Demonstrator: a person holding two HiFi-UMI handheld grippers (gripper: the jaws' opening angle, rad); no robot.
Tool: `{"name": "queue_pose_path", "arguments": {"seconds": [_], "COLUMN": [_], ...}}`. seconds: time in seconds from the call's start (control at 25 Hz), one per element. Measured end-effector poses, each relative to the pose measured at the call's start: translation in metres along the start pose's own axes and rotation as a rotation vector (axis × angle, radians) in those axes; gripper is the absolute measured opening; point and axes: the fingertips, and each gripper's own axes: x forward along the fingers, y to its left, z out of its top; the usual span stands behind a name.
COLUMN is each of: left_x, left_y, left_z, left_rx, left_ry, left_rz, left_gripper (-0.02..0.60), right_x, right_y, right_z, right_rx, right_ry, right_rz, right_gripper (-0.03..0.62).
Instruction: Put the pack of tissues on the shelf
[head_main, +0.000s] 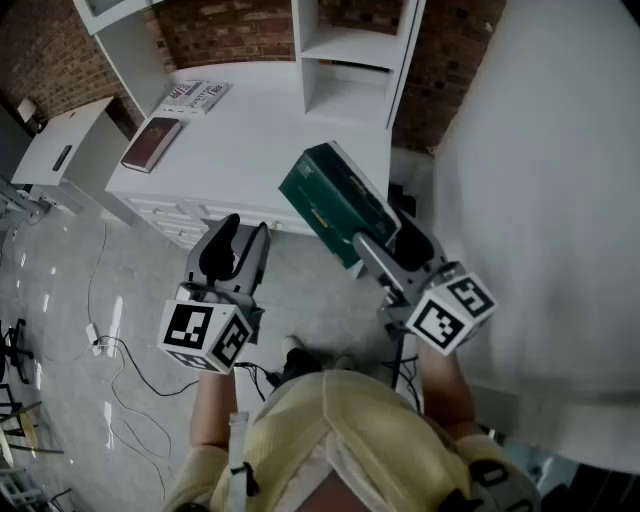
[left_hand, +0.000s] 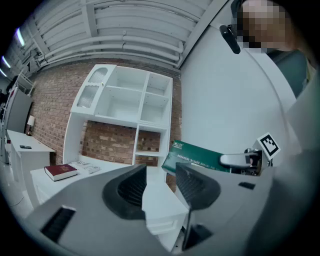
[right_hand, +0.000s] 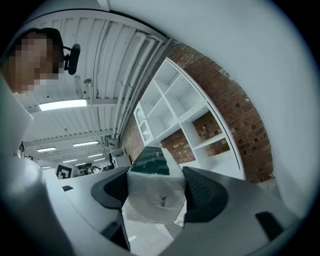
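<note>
The pack of tissues is a dark green box with a clear-wrapped end. My right gripper is shut on it and holds it in the air off the front right corner of the white desk. In the right gripper view the pack fills the gap between both pads. The white shelf unit stands at the back of the desk, its compartments bare. My left gripper hangs open and holds nothing, low in front of the desk. The left gripper view shows the pack to the right, beside the shelf.
A dark red book and some booklets lie on the desk's left part. A low white cabinet stands to the left. Cables trail across the floor. A white wall rises close on the right.
</note>
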Motion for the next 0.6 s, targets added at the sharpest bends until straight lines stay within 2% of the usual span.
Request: {"name": "queue_pose_path", "arguments": {"seconds": [0.6], "left_x": [0.0], "left_y": [0.001], "left_z": [-0.014], "left_rx": [-0.03], "left_ry": [0.003], "left_rz": [-0.018], "left_gripper": [0.183], "right_x": [0.0], "right_y": [-0.005], "right_z": [-0.006], "right_rx": [0.047], "right_ry": [-0.017], "right_rz": [0.003], "right_gripper": [0.311]}}
